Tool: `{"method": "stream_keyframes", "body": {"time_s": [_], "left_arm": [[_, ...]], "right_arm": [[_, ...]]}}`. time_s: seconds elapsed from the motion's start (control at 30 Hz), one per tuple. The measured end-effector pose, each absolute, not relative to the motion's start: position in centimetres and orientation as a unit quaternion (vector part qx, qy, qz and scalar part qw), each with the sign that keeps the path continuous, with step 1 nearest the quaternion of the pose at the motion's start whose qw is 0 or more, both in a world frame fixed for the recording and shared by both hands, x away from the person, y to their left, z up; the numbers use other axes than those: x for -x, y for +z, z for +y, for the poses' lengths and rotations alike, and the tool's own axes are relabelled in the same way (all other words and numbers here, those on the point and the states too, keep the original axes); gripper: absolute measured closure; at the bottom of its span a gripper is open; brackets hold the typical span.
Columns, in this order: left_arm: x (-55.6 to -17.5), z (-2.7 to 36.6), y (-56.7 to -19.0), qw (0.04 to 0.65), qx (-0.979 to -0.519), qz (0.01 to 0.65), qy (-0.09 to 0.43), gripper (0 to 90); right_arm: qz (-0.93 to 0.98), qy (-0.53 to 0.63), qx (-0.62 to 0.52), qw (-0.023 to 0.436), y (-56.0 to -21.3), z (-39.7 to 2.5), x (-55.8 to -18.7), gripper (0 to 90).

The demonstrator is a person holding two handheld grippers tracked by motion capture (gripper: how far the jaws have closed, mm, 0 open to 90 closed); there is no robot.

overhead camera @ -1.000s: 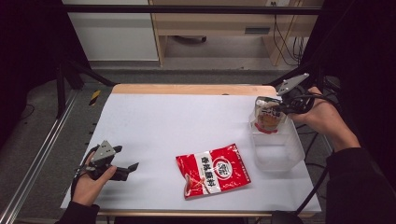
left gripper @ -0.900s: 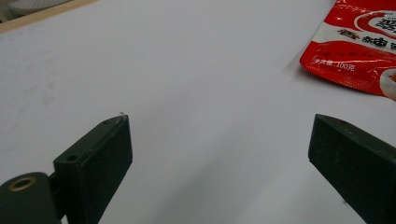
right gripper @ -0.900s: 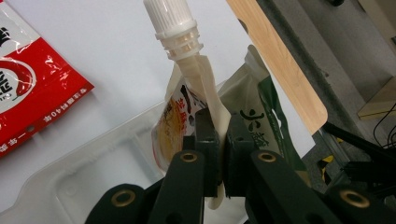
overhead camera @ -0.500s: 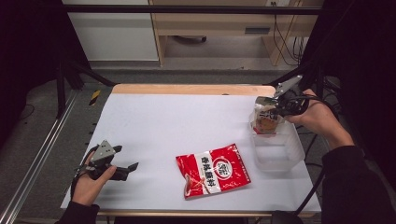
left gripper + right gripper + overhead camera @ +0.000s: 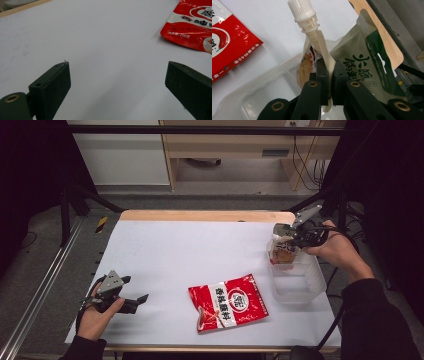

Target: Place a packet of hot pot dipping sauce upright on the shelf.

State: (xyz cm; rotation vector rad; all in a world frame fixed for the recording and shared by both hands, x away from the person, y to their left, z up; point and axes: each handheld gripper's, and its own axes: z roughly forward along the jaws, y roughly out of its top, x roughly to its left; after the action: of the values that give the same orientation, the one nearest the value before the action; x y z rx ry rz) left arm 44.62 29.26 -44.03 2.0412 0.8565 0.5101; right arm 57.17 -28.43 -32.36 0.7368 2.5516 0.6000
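Lower left of the high view: the left tongs (image 5: 141, 299) sit low over the white surface (image 5: 190, 250), jaws spread wide with nothing between them. In the left gripper view it's just bare surface ahead, with the red packet (image 5: 192, 25) off in the upper right corner. In the high view that red packet (image 5: 228, 302) lies flat in the lower middle, well apart from both tongs.

Far right of the high view: the right tongs (image 5: 276, 239) are pinched tight on a spouted pouch (image 5: 283, 254), holding it at the far end of the clear tray (image 5: 300, 287). In the right gripper view the pouch (image 5: 319, 53) is gripped just under its white cap (image 5: 301, 9), on the thin seam, so the body hangs down from the tongs (image 5: 329, 82) into the tray (image 5: 262, 92). A second, green-printed pouch (image 5: 372, 72) is just beside it, looks like it's touching, but hard to say for sure from that angle.

What could go wrong: that grip is on a narrow slippery strip, so the pouch could swing or slide out if the hand tilts. It could also catch the tray wall or push the green pouch over going down, and end up slumped across the rim instead of inside.
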Motion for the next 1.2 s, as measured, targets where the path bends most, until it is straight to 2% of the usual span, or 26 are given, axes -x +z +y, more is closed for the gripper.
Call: {"method": "stream_keyframes", "body": {"time_s": [0.43,0.87,1.0,1.1,1.2], "left_arm": [[-44.3,29.0,-44.1,0.416,-0.819,0.337,0.206,6.3],[-44.5,29.1,-44.2,0.416,-0.818,0.34,0.206,6.3],[-44.4,29.0,-44.2,0.416,-0.818,0.34,0.206,6.3],[-44.4,29.0,-44.2,0.417,-0.817,0.34,0.206,6.3],[-44.4,28.9,-44.2,0.417,-0.818,0.339,0.205,6.3]], "right_arm": [[0.91,0.223,-0.283,0.203,-33.9,-28.6,-56.4,85.9],[0.895,0.237,-0.318,0.202,-34.2,-30.0,-56.6,80.0],[0.896,0.238,-0.318,0.199,-34.3,-29.8,-56.5,69.2],[0.89,0.24,-0.325,0.213,-34.1,-29.6,-56.3,55.5],[0.88,0.25,-0.331,0.231,-33.5,-29.7,-55.8,47.6]]}}
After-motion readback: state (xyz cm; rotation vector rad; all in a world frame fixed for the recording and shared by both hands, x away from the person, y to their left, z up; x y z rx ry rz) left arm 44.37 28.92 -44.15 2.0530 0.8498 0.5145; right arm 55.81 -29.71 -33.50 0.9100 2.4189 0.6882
